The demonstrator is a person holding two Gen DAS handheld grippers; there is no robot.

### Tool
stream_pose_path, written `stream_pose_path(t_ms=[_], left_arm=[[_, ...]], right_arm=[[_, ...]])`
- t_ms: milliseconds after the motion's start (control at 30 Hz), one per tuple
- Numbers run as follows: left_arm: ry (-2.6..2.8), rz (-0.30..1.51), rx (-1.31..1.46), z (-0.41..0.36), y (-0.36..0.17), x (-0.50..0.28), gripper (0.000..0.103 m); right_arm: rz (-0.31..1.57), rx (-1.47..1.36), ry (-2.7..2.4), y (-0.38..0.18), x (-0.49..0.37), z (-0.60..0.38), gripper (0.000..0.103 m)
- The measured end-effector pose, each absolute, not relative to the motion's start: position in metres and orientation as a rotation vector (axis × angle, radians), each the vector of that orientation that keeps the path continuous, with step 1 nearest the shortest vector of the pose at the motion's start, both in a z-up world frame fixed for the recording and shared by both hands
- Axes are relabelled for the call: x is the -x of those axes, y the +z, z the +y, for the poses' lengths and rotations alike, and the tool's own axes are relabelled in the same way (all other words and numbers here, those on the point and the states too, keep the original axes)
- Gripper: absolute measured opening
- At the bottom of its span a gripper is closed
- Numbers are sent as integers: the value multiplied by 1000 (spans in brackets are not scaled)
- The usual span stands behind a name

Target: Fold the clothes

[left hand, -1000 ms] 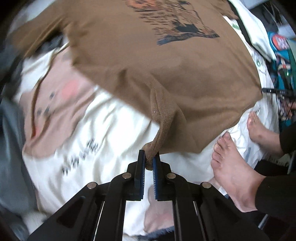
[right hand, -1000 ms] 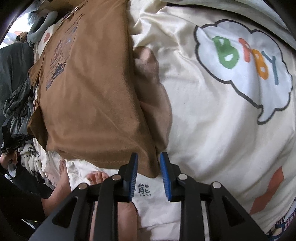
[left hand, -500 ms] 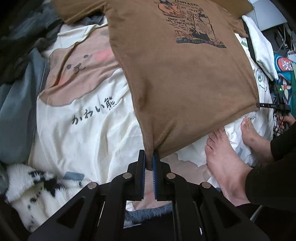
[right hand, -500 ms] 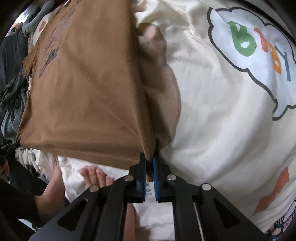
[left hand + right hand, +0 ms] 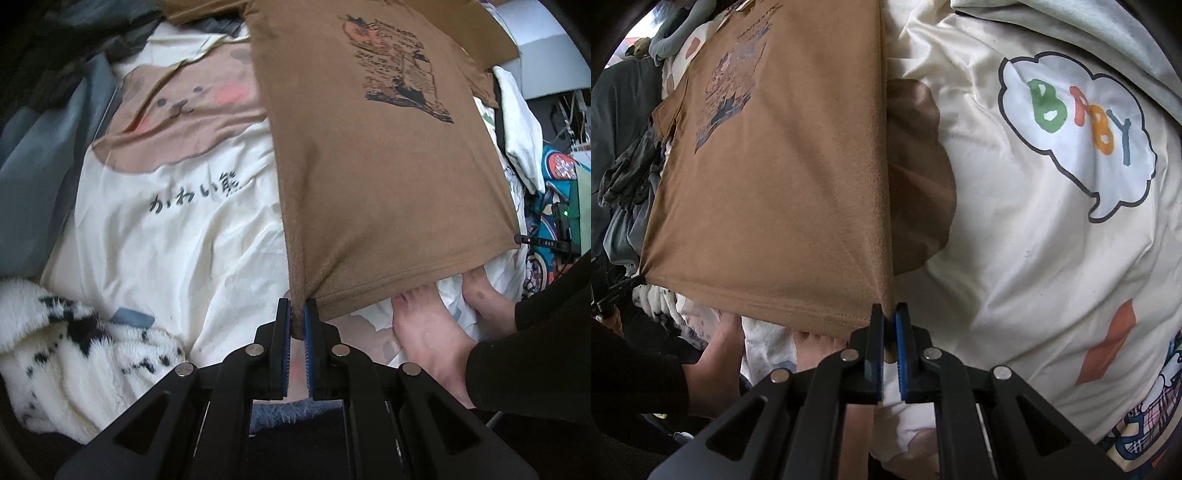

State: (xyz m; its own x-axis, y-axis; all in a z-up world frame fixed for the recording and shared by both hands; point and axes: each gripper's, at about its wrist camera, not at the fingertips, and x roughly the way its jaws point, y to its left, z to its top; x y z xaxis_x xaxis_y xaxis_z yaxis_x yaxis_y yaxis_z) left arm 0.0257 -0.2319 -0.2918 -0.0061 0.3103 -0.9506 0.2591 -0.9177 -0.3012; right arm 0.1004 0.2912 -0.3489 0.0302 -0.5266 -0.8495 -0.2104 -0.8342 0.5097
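- Shirt (image 5: 369, 192): brown tee, print side up, spread over a cream bedsheet (image 5: 192, 243). Its hem is the near edge in both views and is lifted clear of the sheet; collar and print lie at the far end.
- Left gripper (image 5: 297, 317): blue pads clamped on one hem corner. Cloth bunches into a narrow fold between the pads.
- Right gripper (image 5: 889, 321): jaws have just closed and now pinch the opposite hem corner (image 5: 882, 302); brown cloth fills the gap between the pads.
- Key relation: the shirt's long axis runs from hem to collar, straight away from both grippers. Each gripper sits at one end of the hem, so the hem stretches taut between them, crosswise to that axis.
- Nearness: neither hand is closer to the shirt body; both hold at the same edge, with all remaining cloth lying ahead of them.
- Judged next move: carrying the hem forward toward the collar would halve the shirt along its length. The two corners would need to travel together, level with each other, or the fold will skew.
- Bare feet (image 5: 436, 332): the person's, on the sheet just below the raised hem, between the two held corners.
- Fleece (image 5: 74, 354): white, black-spotted, beside the left gripper, apart from the shirt.
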Motion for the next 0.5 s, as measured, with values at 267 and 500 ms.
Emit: stream_pose_path(t_ms=[267, 500], left_arm=[[2066, -697, 2275, -233, -335, -30, 6], [2022, -747, 2358, -237, -371, -34, 6]], right_arm=[[-712, -2121, -1845, -369, -99, 276, 5], [-691, -2172, -1814, -390, -96, 269, 5]])
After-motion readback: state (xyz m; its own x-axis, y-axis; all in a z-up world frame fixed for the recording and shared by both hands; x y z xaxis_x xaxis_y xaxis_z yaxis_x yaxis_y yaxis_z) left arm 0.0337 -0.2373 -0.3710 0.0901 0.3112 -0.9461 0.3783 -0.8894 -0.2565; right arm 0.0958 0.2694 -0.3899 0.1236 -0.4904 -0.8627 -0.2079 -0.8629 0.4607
